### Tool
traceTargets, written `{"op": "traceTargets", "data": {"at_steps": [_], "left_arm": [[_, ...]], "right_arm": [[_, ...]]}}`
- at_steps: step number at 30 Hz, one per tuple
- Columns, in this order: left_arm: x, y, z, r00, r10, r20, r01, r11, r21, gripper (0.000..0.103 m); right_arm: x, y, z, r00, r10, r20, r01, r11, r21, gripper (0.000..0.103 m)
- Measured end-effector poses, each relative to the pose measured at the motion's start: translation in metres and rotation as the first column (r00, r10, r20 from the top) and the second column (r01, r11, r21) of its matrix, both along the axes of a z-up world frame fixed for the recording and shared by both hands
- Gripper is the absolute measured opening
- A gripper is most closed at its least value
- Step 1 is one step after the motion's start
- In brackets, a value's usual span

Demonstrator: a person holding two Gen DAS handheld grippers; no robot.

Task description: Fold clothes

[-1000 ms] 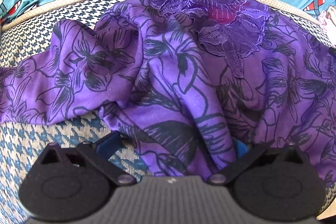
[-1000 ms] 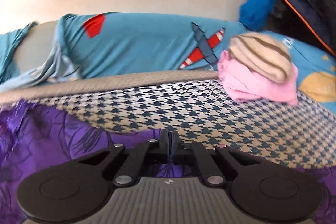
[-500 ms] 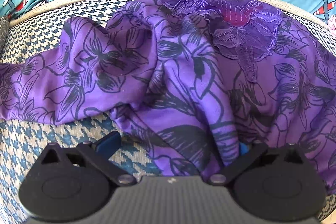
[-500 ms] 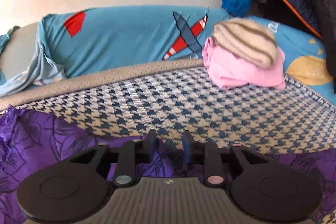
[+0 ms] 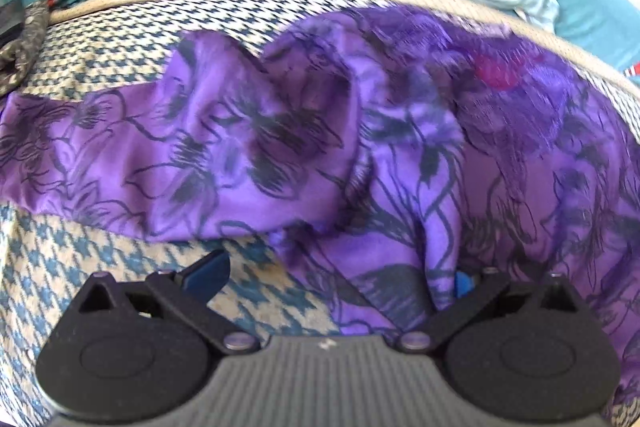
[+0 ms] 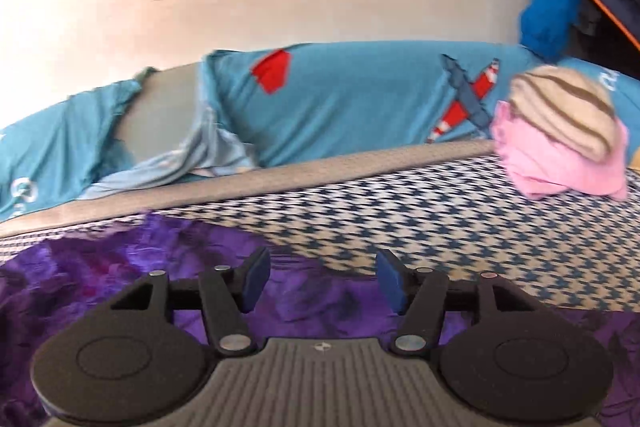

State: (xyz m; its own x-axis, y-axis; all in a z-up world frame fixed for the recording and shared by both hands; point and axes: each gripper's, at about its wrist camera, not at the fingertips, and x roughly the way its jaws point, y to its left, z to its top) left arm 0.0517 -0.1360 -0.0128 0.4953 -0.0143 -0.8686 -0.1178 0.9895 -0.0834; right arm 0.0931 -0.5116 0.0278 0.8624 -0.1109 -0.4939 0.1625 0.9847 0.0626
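Lying crumpled on the houndstooth surface (image 5: 100,267) is the purple garment (image 5: 280,155) | left gripper (image 5: 340,277) wide, a fold draped between its fingers, ready to pinch | right gripper (image 6: 322,283) wide above the garment's edge, holding nothing.

Both my grippers look the same: the left gripper (image 5: 336,277) and the right gripper (image 6: 320,281) each have a grey ribbed body at the base with a tiny white mark on its top edge, flanked by two big round black discs. From there black link arms run forward on silver pivot screws, ending in blue pads (image 6: 390,281) at the fingertips.
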Motion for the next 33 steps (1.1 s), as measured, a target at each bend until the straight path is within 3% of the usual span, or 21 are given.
{"op": "traceTargets", "data": {"at_steps": [6,12,24,33], "left_arm": [[0.005,0.017,0.007,0.999,0.051,0.016,-0.051,0.999,-0.006,0.103],[0.009,0.026,0.011,0.994,0.108,0.024,-0.108,0.994,0.008,0.103],[0.015,0.035,0.011,0.987,0.157,0.028,-0.158,0.986,0.048,0.103],[0.018,0.043,-0.002,0.984,0.174,0.034,-0.176,0.983,0.053,0.103]], "right_arm": [[0.004,0.022,0.006,0.997,0.075,0.022,-0.076,0.997,0.026,0.068],[0.013,0.041,0.007,0.993,0.118,0.013,-0.119,0.992,0.029,0.069],[0.018,0.06,0.007,0.988,0.152,-0.032,-0.151,0.988,0.018,0.072],[-0.007,0.072,0.02,0.989,0.137,-0.06,-0.134,0.99,0.045,0.076]]}}
